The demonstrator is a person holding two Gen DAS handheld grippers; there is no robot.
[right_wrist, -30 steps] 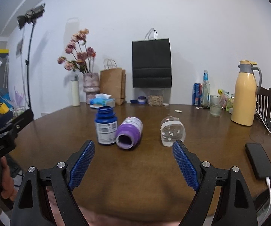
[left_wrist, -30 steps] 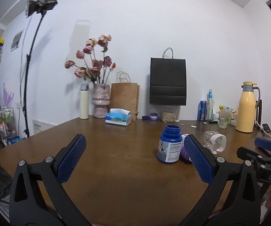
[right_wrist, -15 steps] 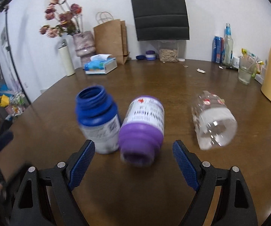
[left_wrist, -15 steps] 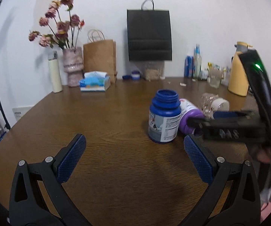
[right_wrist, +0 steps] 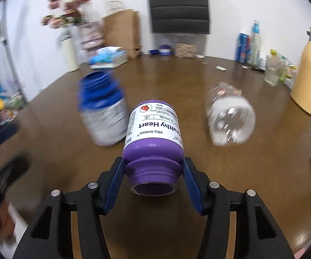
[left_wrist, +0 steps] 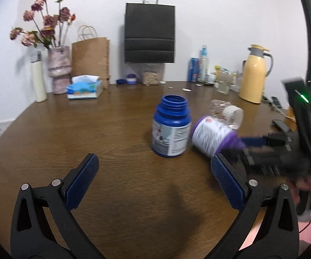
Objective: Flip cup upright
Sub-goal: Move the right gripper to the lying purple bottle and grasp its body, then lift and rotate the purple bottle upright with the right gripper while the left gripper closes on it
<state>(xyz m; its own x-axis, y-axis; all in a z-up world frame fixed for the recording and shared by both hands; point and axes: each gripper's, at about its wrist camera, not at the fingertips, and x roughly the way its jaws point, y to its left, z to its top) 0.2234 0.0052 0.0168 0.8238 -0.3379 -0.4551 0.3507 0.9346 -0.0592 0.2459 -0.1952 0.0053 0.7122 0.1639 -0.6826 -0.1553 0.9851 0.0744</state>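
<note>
The purple bottle (right_wrist: 154, 133) lies on its side on the surface (right_wrist: 198, 86), just right of the upright blue bottle (right_wrist: 101, 116), its long axis running straight away from the right tool (right_wrist: 153, 172) with the open mouth facing that tool. The right tool is pinching it at the neck and shoulder, one pad on either side. The left tool (left_wrist: 153, 181) is spread wide and empty, set back from the blue bottle. The right hand is plainly nearer; uprighting calls for swinging the mouth end upward.
</note>
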